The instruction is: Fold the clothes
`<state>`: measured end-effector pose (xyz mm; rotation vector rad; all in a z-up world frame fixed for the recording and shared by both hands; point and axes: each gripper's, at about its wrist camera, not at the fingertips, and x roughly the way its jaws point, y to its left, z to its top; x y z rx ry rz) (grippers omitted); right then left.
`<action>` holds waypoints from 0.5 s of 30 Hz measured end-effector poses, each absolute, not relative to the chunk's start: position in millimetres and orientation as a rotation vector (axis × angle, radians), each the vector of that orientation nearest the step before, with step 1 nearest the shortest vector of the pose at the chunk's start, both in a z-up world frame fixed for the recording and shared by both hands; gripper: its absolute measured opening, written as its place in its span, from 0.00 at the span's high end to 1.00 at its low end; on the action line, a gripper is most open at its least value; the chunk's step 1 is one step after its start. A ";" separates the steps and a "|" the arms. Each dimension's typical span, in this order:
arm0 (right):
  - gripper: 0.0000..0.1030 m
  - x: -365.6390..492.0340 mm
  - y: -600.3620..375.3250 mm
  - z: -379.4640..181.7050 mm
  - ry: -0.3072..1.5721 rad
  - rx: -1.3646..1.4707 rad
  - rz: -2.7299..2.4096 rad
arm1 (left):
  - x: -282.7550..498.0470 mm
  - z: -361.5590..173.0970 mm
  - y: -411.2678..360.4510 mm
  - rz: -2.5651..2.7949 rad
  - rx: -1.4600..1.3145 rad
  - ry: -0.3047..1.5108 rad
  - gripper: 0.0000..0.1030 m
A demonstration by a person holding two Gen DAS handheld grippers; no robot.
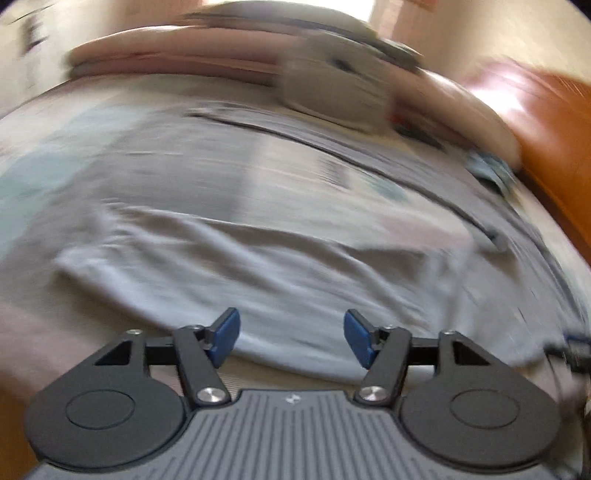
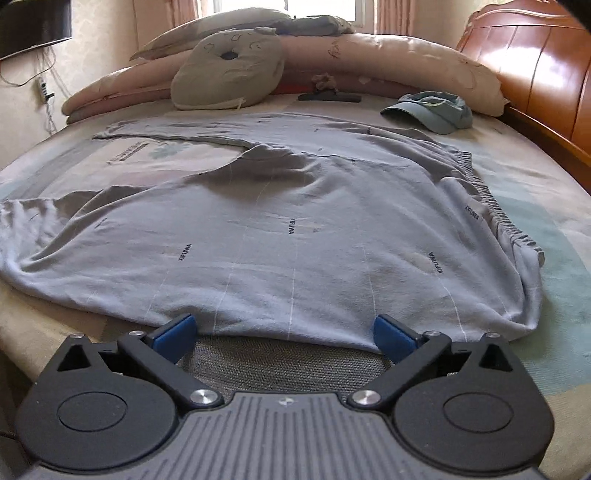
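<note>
Both tongs stand spread and empty: the right tongs [image 2: 284,334] sit at the near hem of the grey trousers [image 2: 295,229], which lie flat on the bed [image 2: 554,206]. Left tongs [image 1: 291,338] hover just above the same trousers [image 1: 258,266], their view blurred. Beyond lie a cap [image 2: 432,110] and pillows [image 2: 229,74].

Window [image 2: 321,7] backlight; left view motion-smeared, right view sharp, edges fisheye-bowed.
</note>
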<state>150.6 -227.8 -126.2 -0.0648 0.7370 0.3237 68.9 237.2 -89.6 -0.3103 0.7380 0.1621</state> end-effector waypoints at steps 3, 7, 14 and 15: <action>0.00 150.0 -226.3 -126.8 0.732 -0.065 0.312 | 59.7 -89.6 276.4 0.246 -0.387 0.721 0.33; 0.00 149.0 -224.3 -127.6 0.726 -0.066 0.298 | 48.0 -97.5 320.4 0.319 -0.548 0.689 0.33; 0.00 147.7 -221.9 -128.7 0.714 -0.063 0.278 | 47.6 -126.7 360.8 0.326 -0.722 0.631 0.33; 0.00 147.7 -222.0 -128.7 0.713 -0.060 0.276 | 48.1 -129.7 364.3 0.327 -0.737 0.616 0.33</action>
